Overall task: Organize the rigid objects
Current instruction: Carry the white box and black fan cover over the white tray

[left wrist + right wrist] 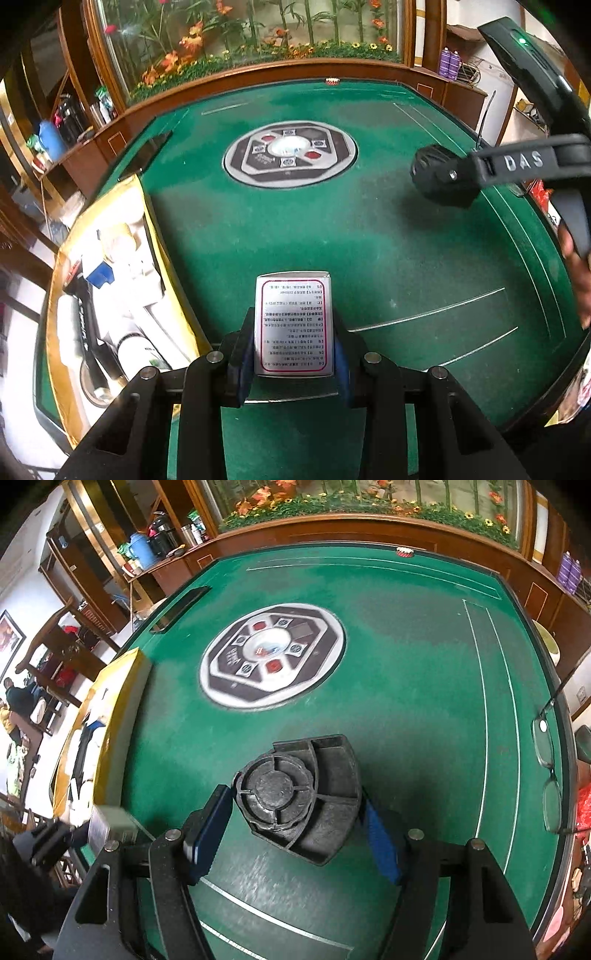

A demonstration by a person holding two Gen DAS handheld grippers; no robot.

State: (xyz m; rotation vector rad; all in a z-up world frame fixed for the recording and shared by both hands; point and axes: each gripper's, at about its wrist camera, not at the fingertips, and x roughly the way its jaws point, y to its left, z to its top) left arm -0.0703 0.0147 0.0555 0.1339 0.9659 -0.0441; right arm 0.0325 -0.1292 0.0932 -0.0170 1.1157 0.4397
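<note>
Where the left wrist camera looks forward, a green felt table (388,251) fills the view, with an octagonal control panel (290,155) set into its middle and a wooden rim (258,75) along the far edge. Behind the rim stands a glass case of artificial flowers (243,33). The left gripper (293,354) is clenched on a silver printed box (293,325), its blue pads pressing both long sides, the box held just above the felt near the table's close edge. To the left, touching that edge, lies a yellow-walled tray (170,266) holding white and dark items. At far right the right gripper's black arm carries a black plastic part (439,177) above bare felt. Between the box and the panel the felt lies bare.

In the right wrist view, the same felt (406,664) spreads to a curved right edge, where a pair of glasses (546,768) lies. The right gripper (295,834) grasps the black ribbed part (299,797) between its blue pads, over the near half of the table. The yellow tray (118,716) sits at left, well apart from the part, and the silver box (110,819) shows blurred beside the tray's near end. Shelves with a blue jug (142,550) stand beyond the far left corner.
</note>
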